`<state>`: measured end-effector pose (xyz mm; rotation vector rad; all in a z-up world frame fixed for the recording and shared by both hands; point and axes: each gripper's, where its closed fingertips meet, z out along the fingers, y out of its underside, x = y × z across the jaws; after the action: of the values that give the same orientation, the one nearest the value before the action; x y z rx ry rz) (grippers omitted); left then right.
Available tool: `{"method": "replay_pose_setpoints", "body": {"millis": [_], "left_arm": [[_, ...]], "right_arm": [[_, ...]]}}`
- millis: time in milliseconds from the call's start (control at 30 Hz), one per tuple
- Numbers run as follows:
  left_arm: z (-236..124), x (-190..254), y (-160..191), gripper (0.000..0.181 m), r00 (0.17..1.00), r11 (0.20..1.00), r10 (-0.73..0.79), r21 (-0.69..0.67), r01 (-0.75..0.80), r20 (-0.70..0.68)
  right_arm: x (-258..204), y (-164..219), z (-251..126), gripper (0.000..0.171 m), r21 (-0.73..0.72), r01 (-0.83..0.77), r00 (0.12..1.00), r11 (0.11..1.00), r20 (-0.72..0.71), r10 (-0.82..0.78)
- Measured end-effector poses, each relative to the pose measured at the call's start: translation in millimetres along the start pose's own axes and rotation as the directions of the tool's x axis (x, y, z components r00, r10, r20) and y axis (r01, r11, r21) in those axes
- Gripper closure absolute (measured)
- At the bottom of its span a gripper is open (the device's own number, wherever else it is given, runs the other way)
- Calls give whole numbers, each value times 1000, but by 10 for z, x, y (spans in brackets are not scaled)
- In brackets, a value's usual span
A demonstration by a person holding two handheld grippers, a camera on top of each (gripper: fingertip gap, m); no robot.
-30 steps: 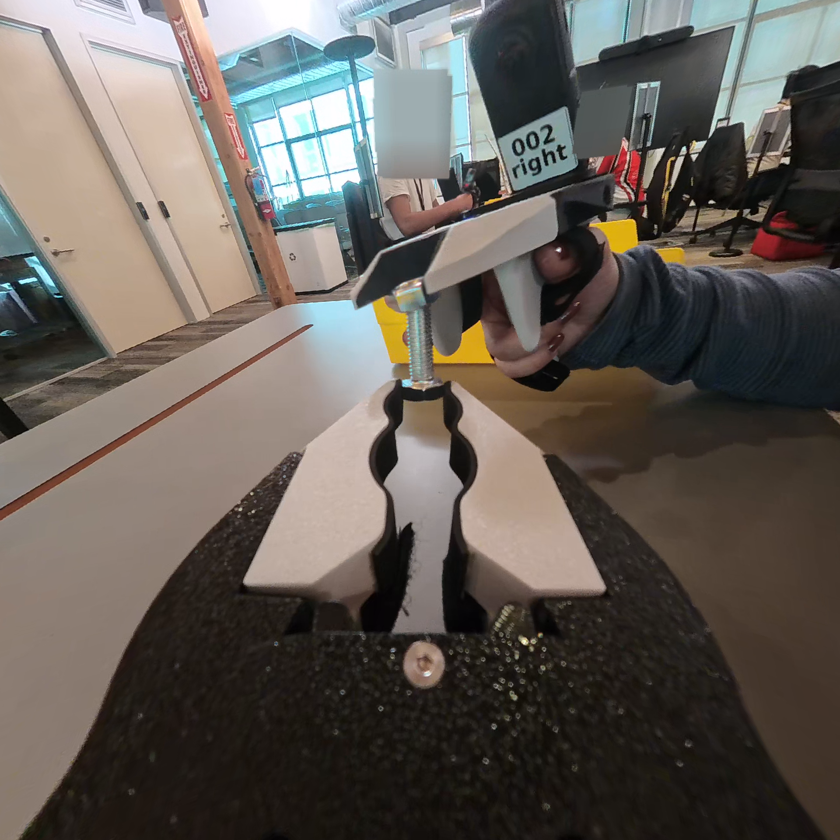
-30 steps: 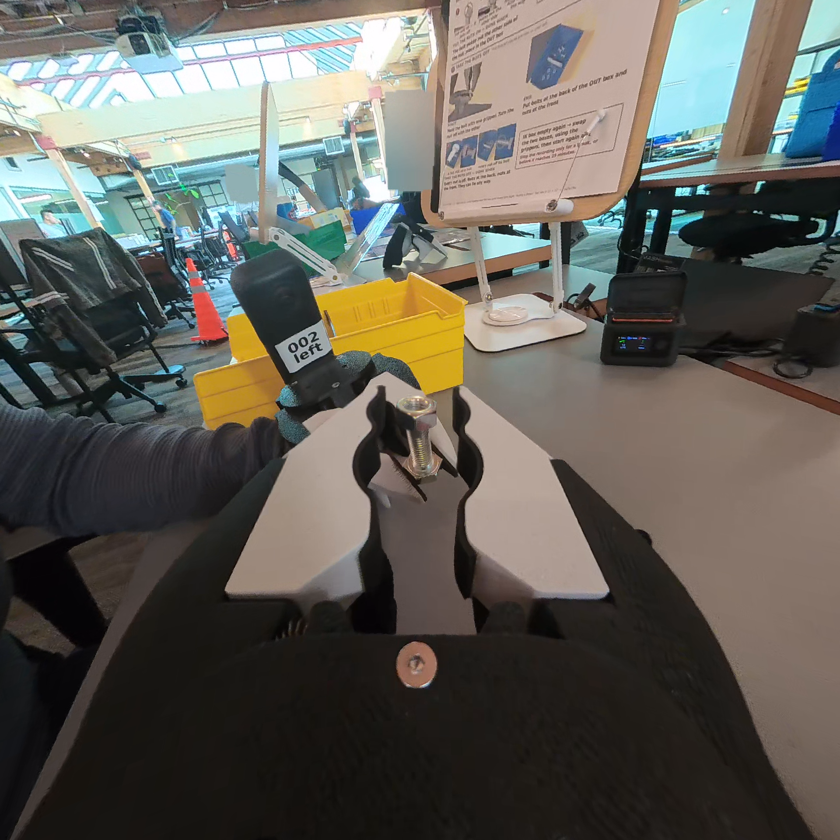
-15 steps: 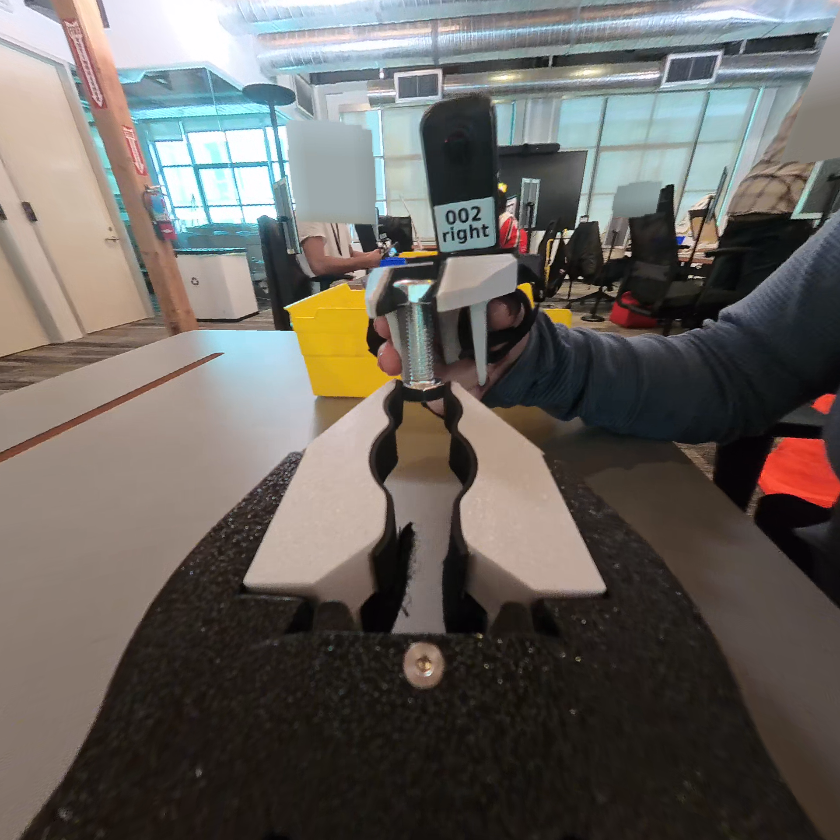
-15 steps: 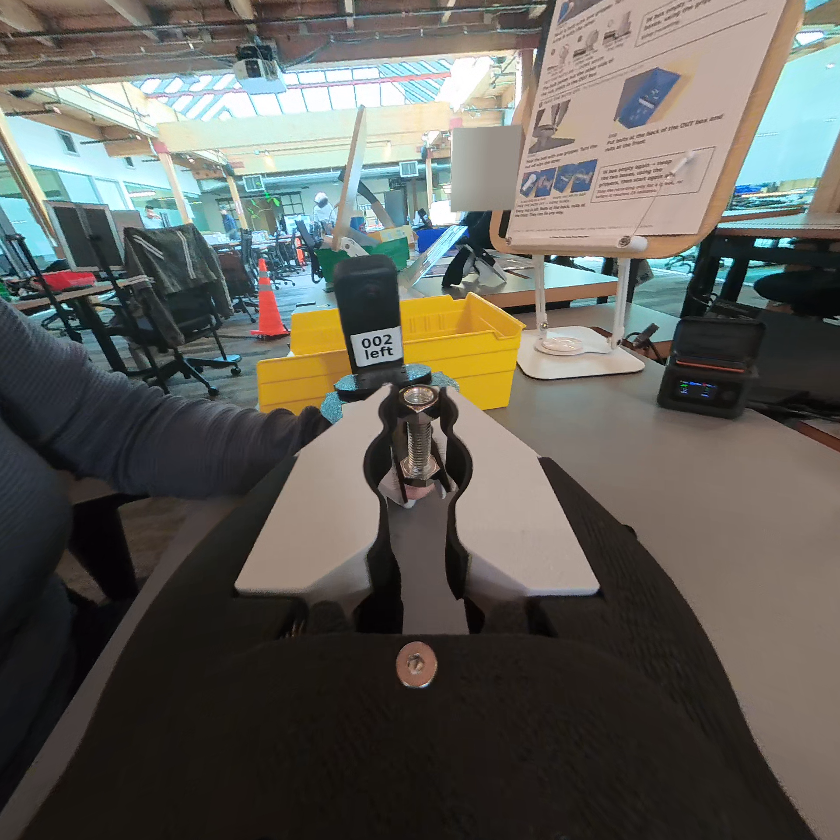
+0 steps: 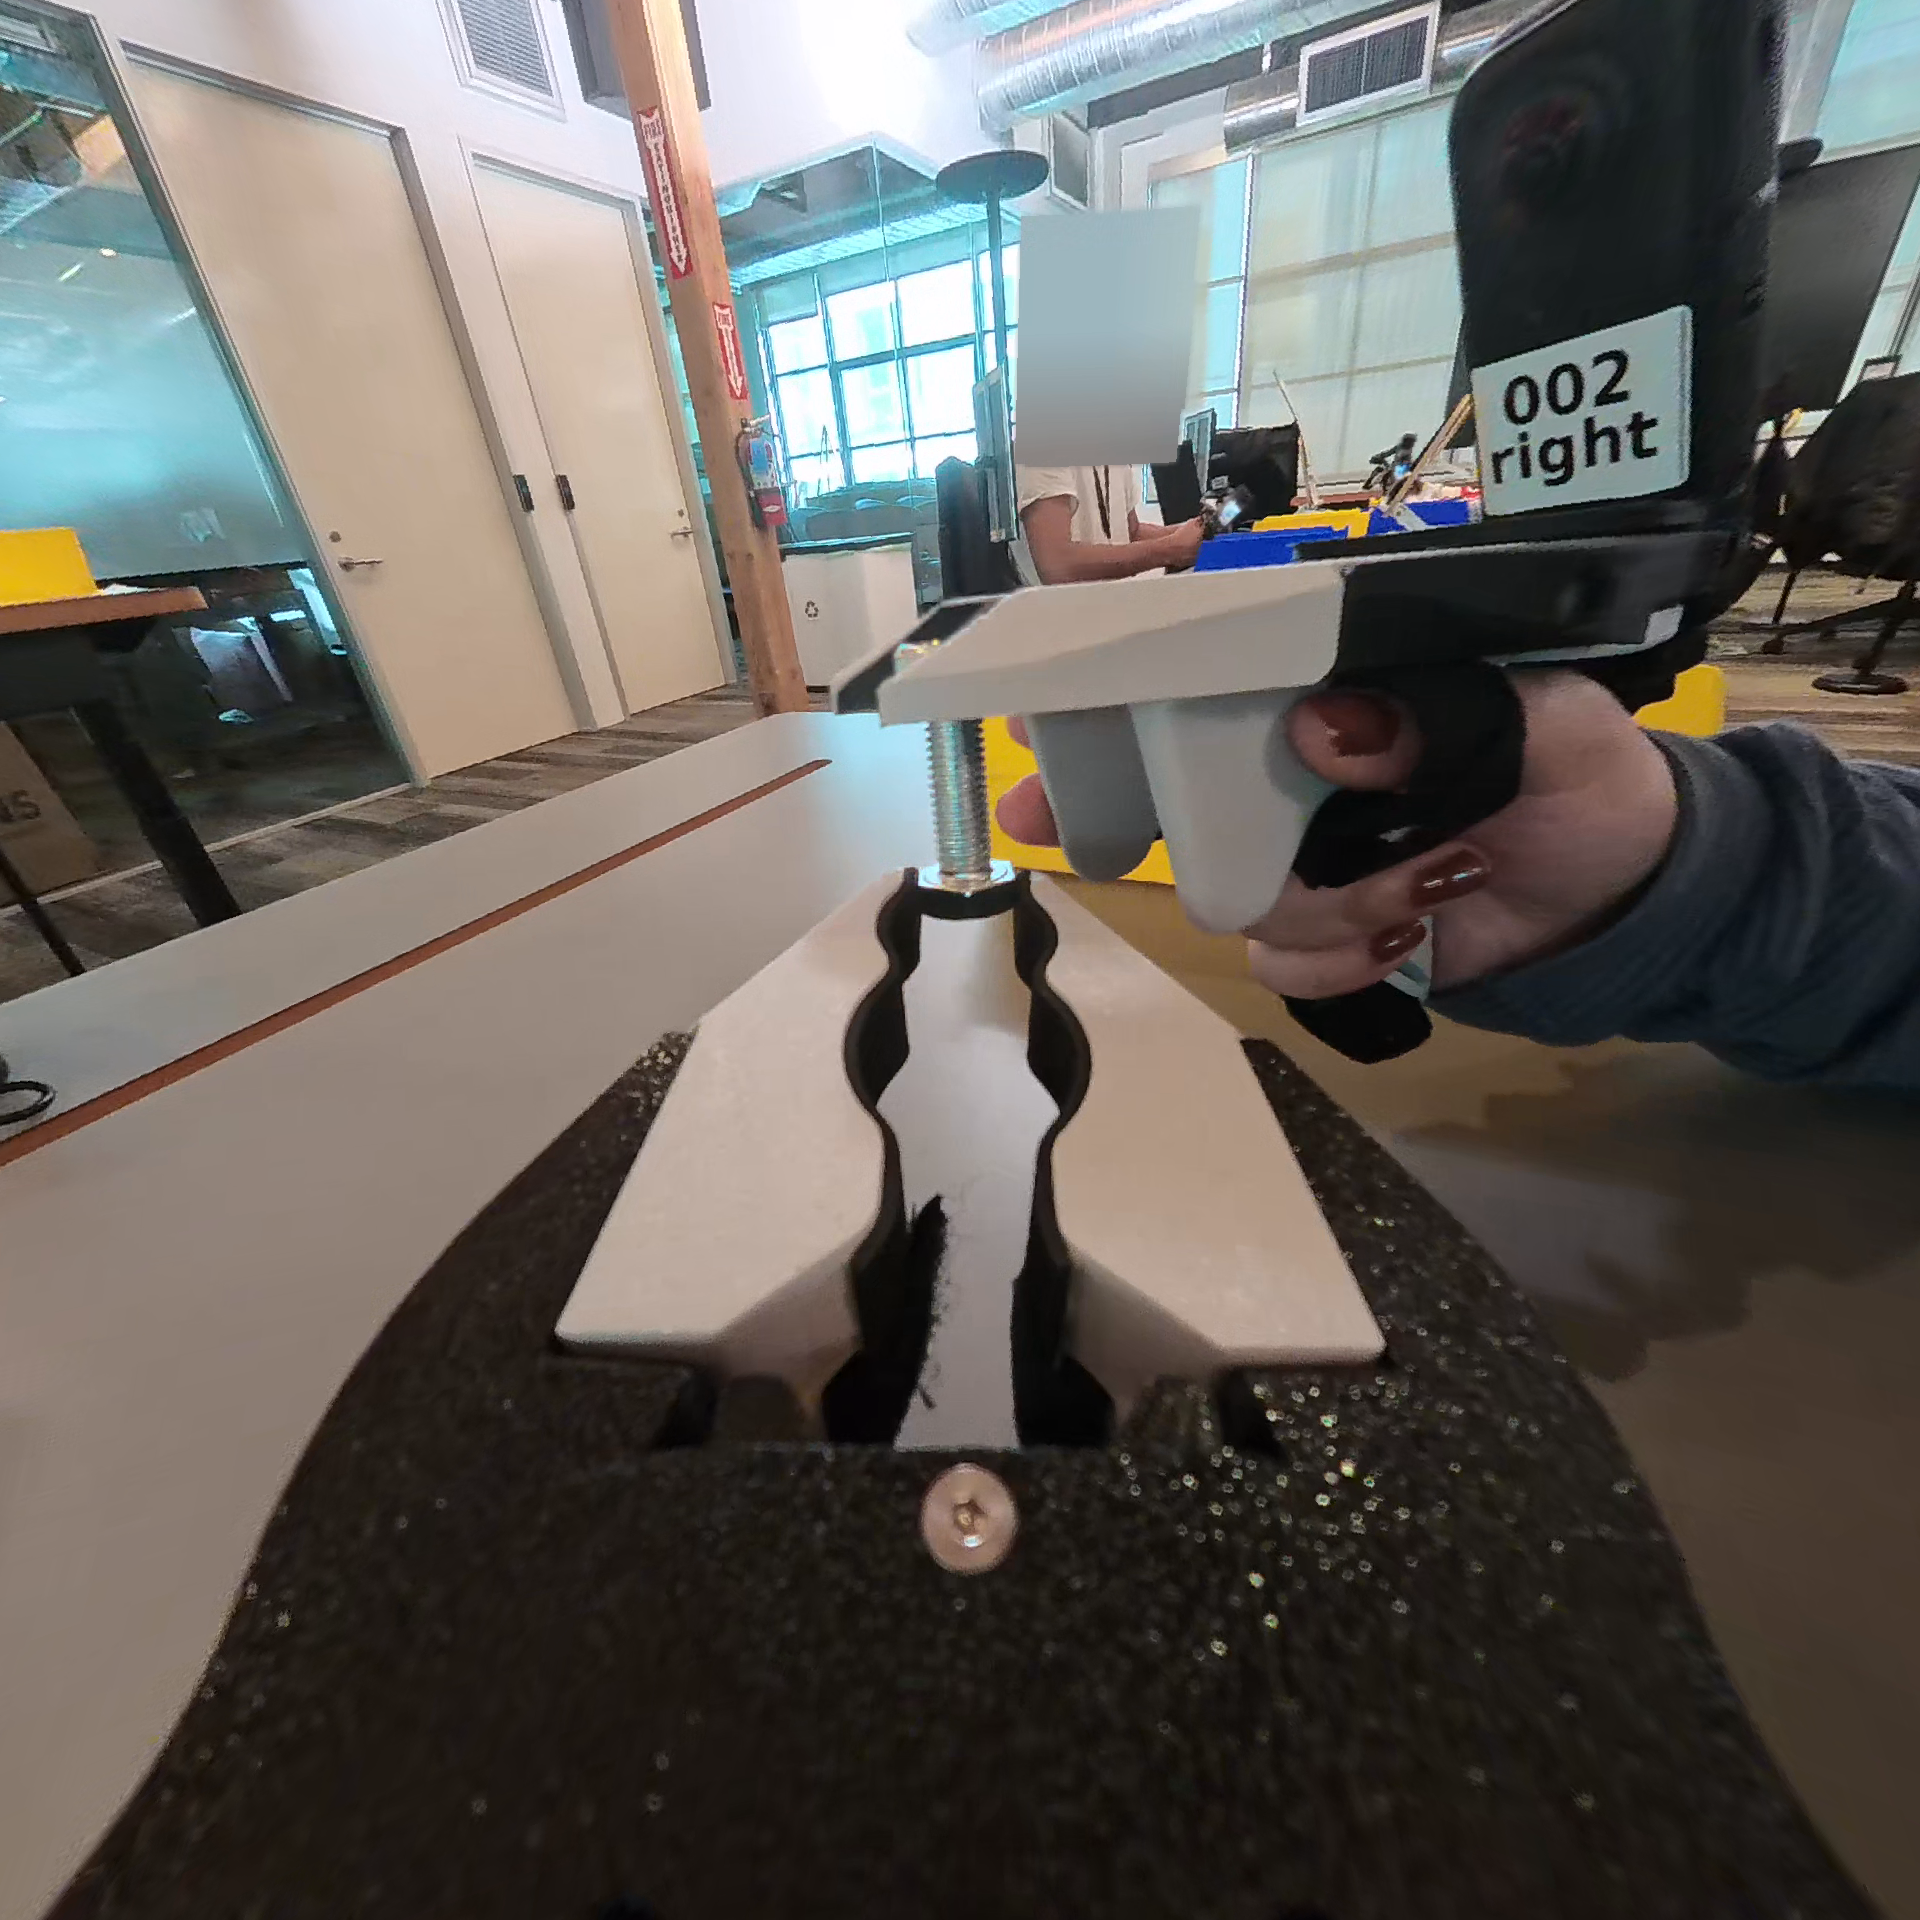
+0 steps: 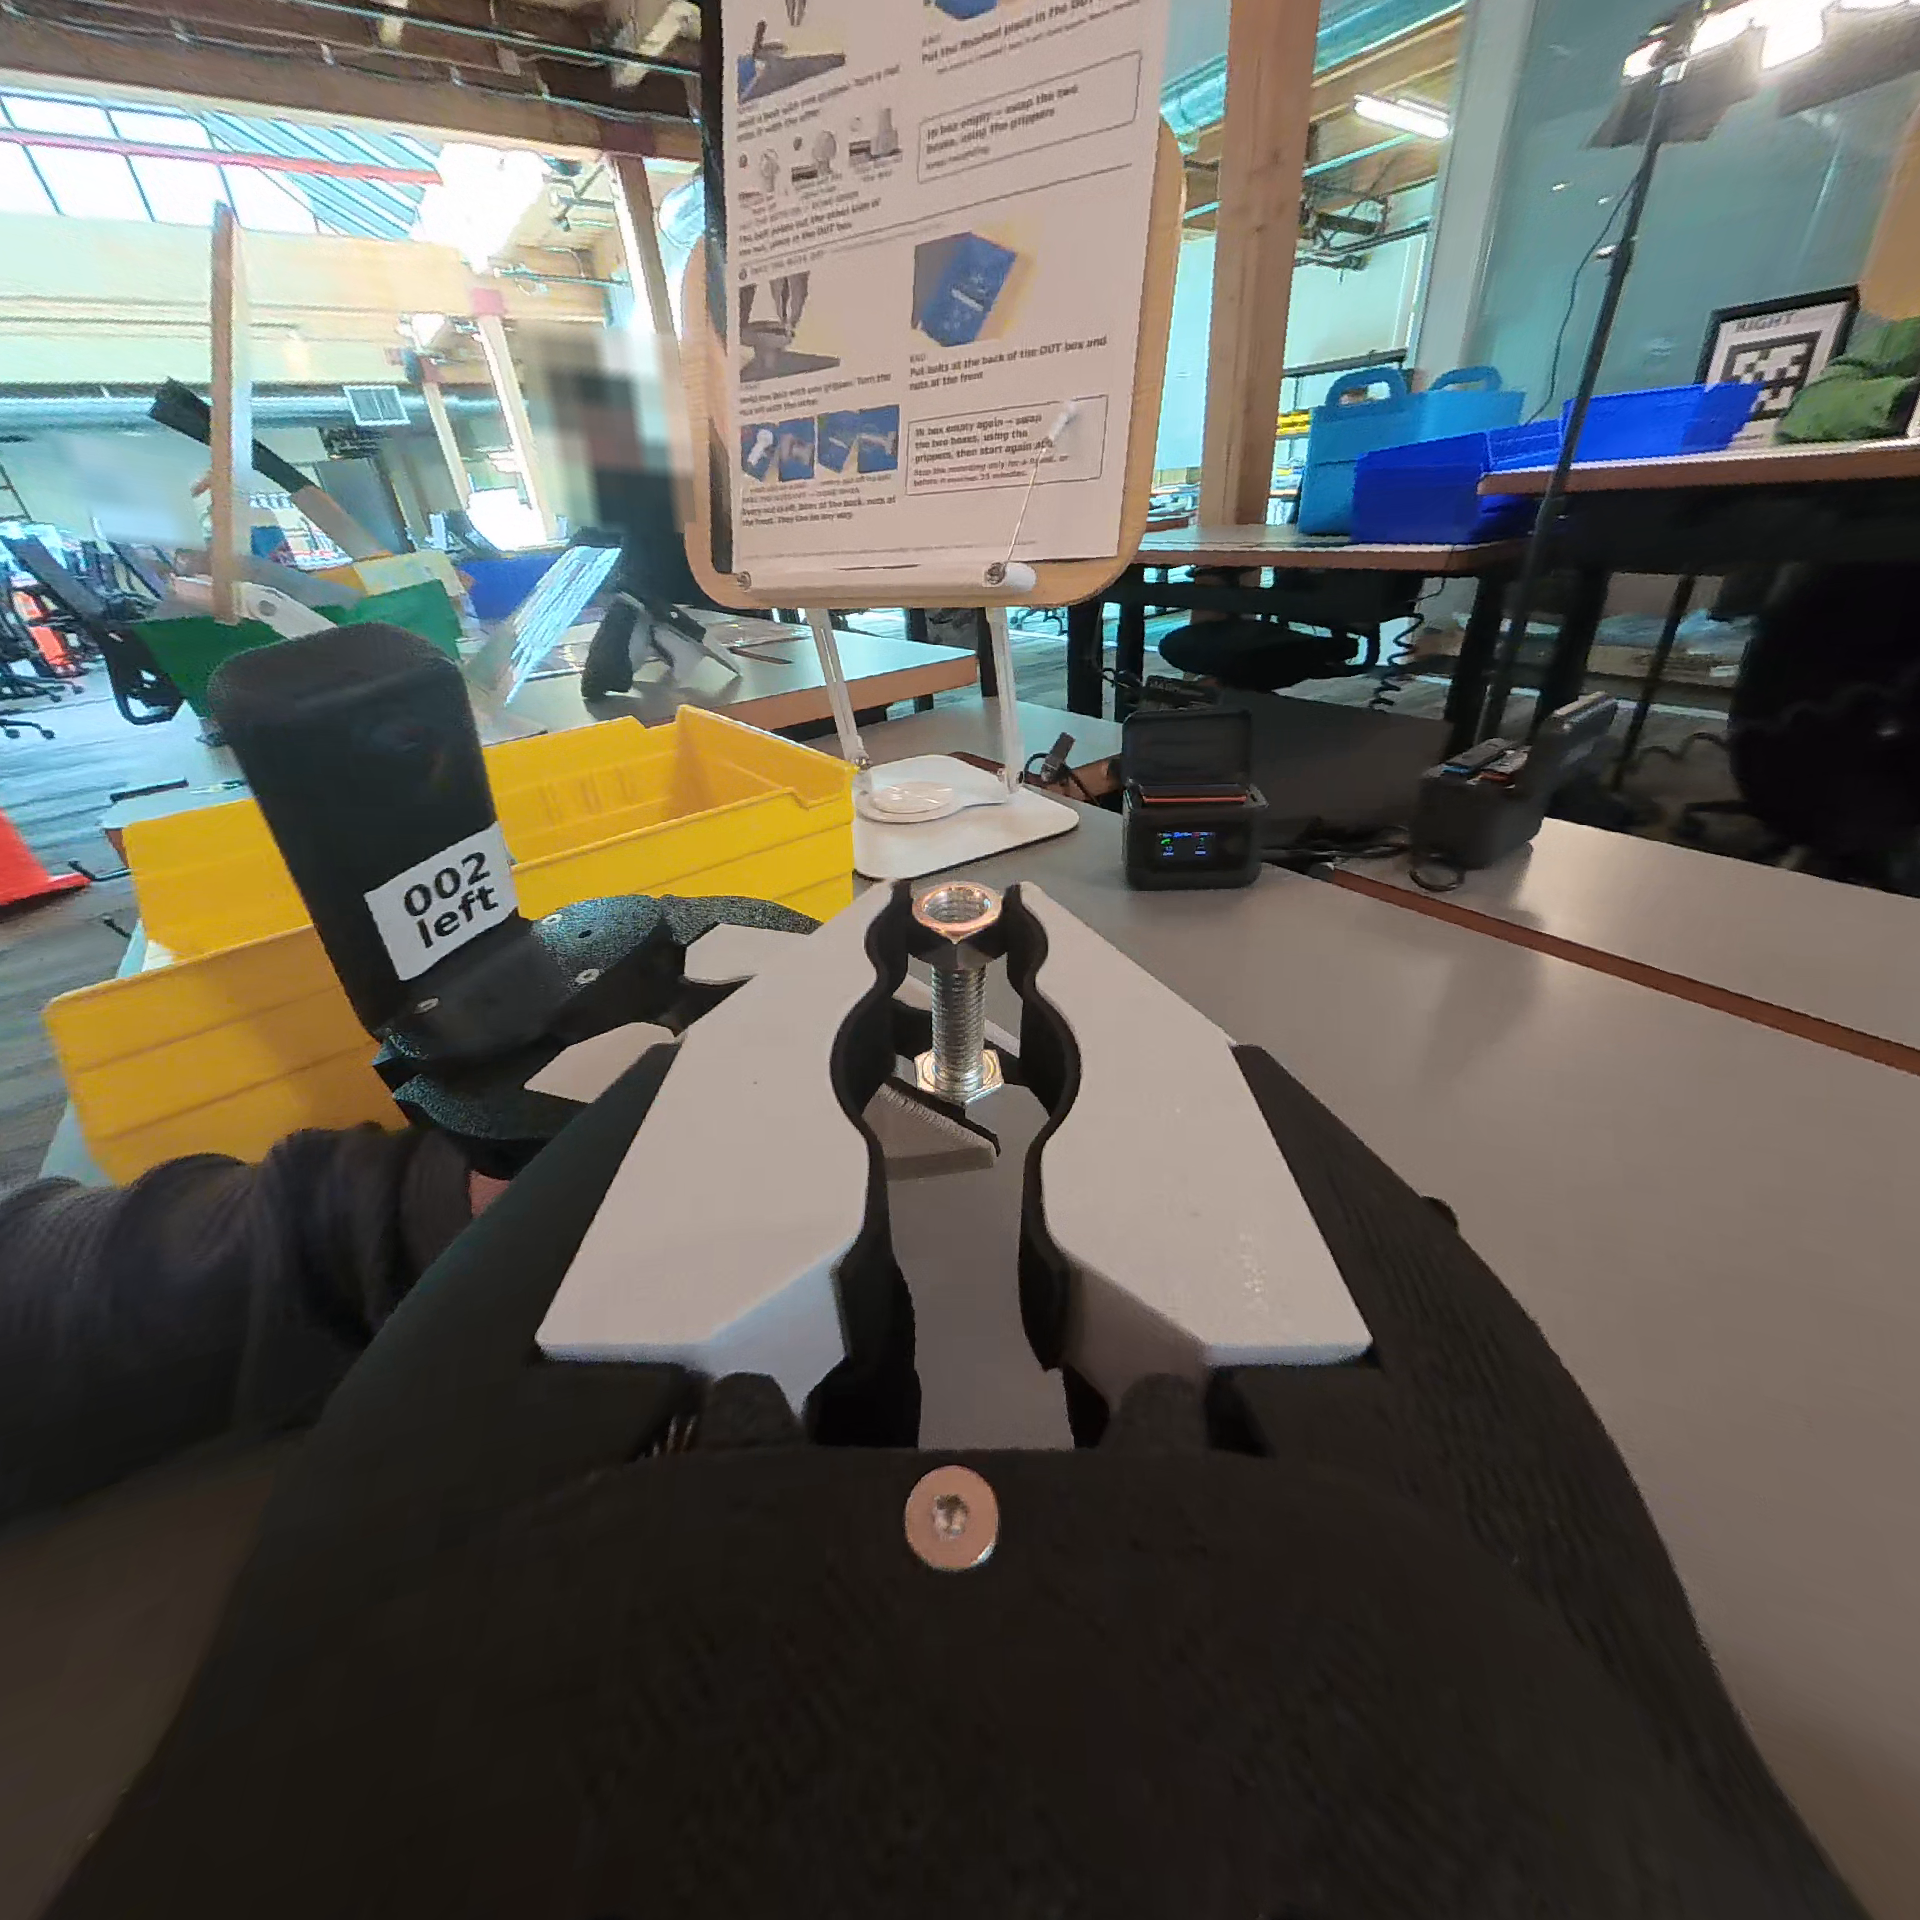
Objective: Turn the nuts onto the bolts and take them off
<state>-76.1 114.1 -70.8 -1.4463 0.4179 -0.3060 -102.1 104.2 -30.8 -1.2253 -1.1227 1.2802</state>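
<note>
A silver bolt [image 5: 958, 795] stands upright between my two grippers above the grey table [image 5: 416, 1091]. My left gripper [image 5: 966, 896] is shut on the hex head at the bolt's lower end. My right gripper [image 6: 956, 916] is shut on the hex nut [image 6: 956, 914] at the bolt's upper end, and the nut's hollow top shows. The threaded shaft [image 6: 954, 1013] is bare between the two. In the left wrist view the right gripper [image 5: 906, 665] reaches in from the right, held by a hand [image 5: 1455, 862]. The left gripper [image 6: 935, 1127] lies below in the right wrist view.
Two yellow bins [image 6: 665, 810] stand behind the grippers; one also shows in the left wrist view [image 5: 1039, 790]. An instruction board on a white stand [image 6: 935, 312] and a black box with a small lit display [image 6: 1190, 821] are at the back right. A seam [image 6: 1662, 997] crosses the table. Some 4 centimetres of space lies between my two pairs of fingers.
Both grippers keep their hold. The right gripper swung round the bolt's axis to face the left camera half a second ago, and now points in from the right again.
</note>
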Motion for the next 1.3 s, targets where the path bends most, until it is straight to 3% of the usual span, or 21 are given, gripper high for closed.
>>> {"method": "replay_pose_setpoints", "body": {"millis": [33, 67, 200, 433, 667, 833, 1067, 1233, 1300], "left_arm": [[3, 2, 6, 166, 1000, 1000, -3, -4, 3, -4], [5, 5, 15, 166, 1000, 1000, -5, -8, 5, -7], [12, 28, 32, 166, 999, 1000, -16, -19, 15, -30], [-27, -100, 33, 166, 999, 999, -39, -18, 40, 27], [-9, -10, 38, 166, 999, 999, -25, -29, 24, -24], [-98, -252, 7, 166, 992, 994, -107, 4, 107, 74], [6, 108, 29, 166, 991, 997, -75, -32, 72, -107], [-84, -206, 30, 166, 992, 993, -116, -15, 117, 39], [-110, -221, 15, 166, 992, 993, -121, -7, 121, 31]], "right_arm": [[-11, -9, -2, 149, 8, -5, 1000, 1000, 12, 5], [-32, -29, -6, 140, 23, -12, 999, 1000, 33, 11], [-83, -39, -12, 131, 30, 22, 997, 999, 80, -25], [-96, 21, 4, 129, 5, 111, 992, 994, 66, -111], [-107, 21, 15, 125, 26, 95, 993, 995, 70, -96], [-110, 46, 23, 125, 12, 115, 991, 993, 64, -115], [-180, 28, 34, 110, 43, 85, 991, 995, 99, -89], [-188, 36, 33, 109, 37, 94, 990, 995, 105, -98], [-169, 40, 35, 109, 35, 76, 992, 997, 101, -79]]}}
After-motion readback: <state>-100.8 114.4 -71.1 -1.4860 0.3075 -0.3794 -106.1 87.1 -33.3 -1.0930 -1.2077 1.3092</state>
